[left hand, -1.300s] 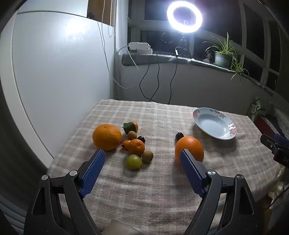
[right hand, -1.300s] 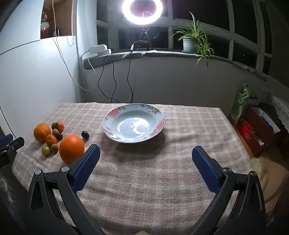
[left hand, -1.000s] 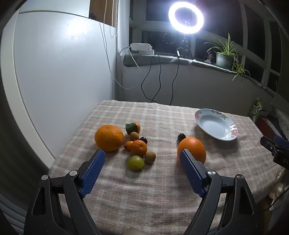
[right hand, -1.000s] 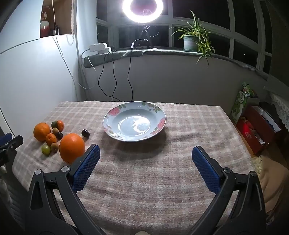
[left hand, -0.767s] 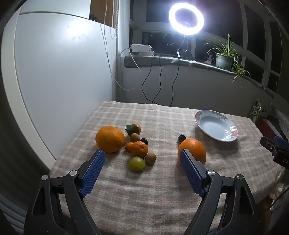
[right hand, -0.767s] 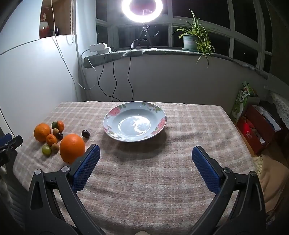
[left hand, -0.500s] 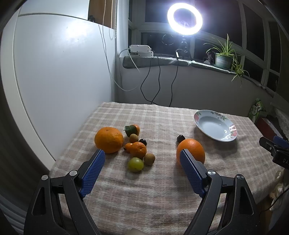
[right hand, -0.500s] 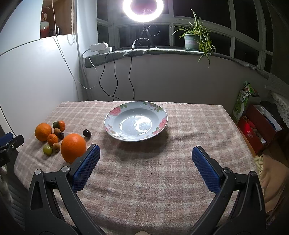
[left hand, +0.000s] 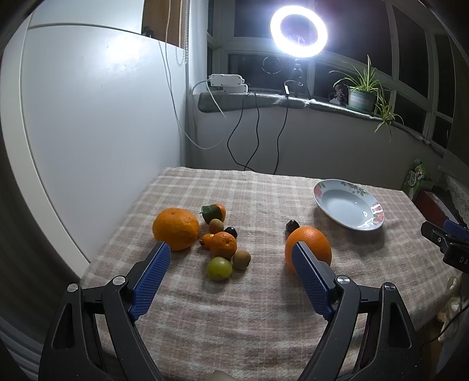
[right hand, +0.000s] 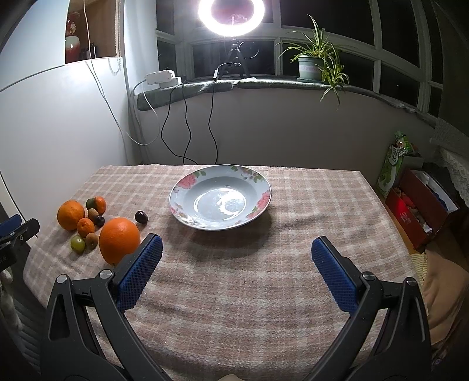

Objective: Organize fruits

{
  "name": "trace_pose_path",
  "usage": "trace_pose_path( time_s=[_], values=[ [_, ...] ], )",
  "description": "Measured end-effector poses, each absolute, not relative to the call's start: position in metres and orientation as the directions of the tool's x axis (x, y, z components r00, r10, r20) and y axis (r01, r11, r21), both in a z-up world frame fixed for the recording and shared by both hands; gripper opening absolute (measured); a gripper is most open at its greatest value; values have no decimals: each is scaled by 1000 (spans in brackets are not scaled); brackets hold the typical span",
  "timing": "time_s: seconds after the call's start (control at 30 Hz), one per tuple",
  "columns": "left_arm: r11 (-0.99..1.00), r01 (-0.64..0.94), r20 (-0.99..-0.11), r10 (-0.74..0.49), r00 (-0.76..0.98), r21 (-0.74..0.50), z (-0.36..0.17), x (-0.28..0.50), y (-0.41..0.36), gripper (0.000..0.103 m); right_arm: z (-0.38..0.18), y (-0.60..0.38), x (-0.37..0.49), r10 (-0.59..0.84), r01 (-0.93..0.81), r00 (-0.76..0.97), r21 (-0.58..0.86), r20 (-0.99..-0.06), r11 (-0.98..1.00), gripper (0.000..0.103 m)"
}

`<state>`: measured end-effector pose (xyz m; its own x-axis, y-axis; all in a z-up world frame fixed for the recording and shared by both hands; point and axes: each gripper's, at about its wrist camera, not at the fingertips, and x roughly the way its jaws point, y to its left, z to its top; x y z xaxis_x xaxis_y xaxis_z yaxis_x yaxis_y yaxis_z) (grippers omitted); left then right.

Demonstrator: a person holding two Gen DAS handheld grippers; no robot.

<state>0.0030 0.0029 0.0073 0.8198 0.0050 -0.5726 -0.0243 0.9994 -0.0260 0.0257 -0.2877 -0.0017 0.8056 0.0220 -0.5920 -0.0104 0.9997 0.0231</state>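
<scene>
A cluster of fruit lies on the checked tablecloth: a big orange [left hand: 176, 228], a small tangerine [left hand: 223, 244], a green fruit [left hand: 218, 268], a kiwi [left hand: 241, 259] and a leafed tangerine [left hand: 215, 212]. A second big orange [left hand: 310, 244] [right hand: 118, 239] lies apart with a dark cherry [left hand: 292, 225] behind it. A flowered plate [right hand: 219, 200] [left hand: 348, 204] stands empty at mid-table. My left gripper [left hand: 231, 278] is open above the near edge, facing the cluster. My right gripper [right hand: 236, 272] is open and empty, in front of the plate.
A white panel [left hand: 88, 132] borders the table's left side. A ring light [right hand: 231, 13], cables and a potted plant [right hand: 313, 63] stand on the sill behind. A red box [right hand: 416, 205] sits on the floor to the right of the table.
Both views have shifted only slightly; the grippers drift a little above the table. The fruit and the plate have not moved, and both grippers stay open.
</scene>
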Motion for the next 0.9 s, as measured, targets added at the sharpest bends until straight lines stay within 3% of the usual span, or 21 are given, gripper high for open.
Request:
trace_pose_path(
  time_s=[0.9],
  values=[
    [999, -23, -568, 4, 823, -27, 7, 1, 1, 85, 1, -287, 24, 27, -16, 803, 24, -595, 1000, 103]
  ],
)
